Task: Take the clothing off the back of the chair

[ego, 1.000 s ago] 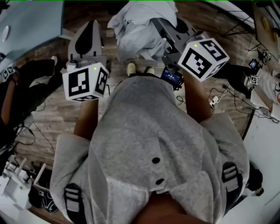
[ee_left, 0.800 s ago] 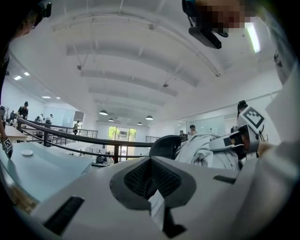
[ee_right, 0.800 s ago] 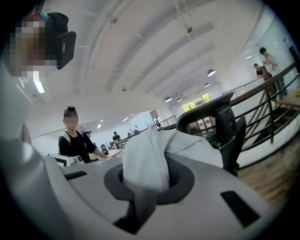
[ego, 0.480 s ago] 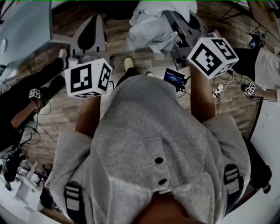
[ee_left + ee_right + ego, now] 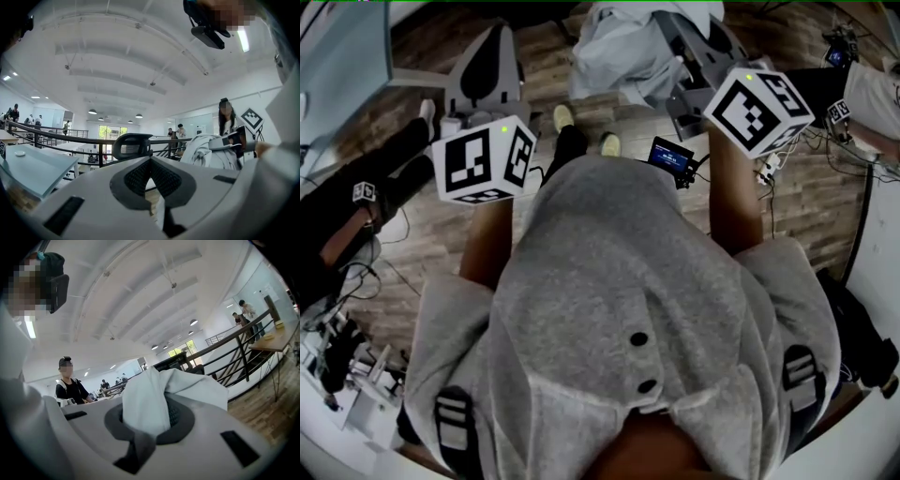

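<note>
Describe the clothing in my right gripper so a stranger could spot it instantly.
Above the wooden floor, ahead of the person's grey top, the right gripper reaches forward. The clothing bunches in its jaws: pale, crumpled fabric, unlike the bare left gripper.

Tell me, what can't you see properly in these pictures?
- Chair: the left gripper view shows only its black headrest; the body of the left gripper hides the rest.
- Clothing: the head view's top edge cuts it off; too bunched to name the garment.
- Wooden floor: the gray hoodie covers much of it, head view.
- Jaws of the right gripper: cloth covers where they close, right gripper view.
</note>
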Tool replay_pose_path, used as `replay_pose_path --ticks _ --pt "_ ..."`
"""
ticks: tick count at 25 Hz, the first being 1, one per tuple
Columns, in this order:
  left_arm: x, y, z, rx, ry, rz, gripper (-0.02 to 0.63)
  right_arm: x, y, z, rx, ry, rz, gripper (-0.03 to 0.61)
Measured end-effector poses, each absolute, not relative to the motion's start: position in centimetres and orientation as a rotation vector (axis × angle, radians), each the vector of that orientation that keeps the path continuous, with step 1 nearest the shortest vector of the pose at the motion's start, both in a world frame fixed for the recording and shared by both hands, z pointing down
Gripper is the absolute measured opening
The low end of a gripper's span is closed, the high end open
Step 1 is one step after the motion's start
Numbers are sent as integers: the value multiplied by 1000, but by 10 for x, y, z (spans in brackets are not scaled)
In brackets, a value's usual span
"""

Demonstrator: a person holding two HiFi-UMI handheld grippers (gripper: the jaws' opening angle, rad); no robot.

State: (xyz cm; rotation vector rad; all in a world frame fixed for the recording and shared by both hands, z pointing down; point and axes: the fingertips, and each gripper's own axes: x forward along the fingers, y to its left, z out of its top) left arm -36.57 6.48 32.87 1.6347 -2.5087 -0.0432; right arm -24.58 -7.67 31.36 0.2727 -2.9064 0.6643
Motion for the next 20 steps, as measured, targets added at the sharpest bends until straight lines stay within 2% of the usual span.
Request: replay_pose_path --ticks 20 --pt "-371 51 321 1733 -2410 -86 11 -240 -78 309 443 -2853 626 48"
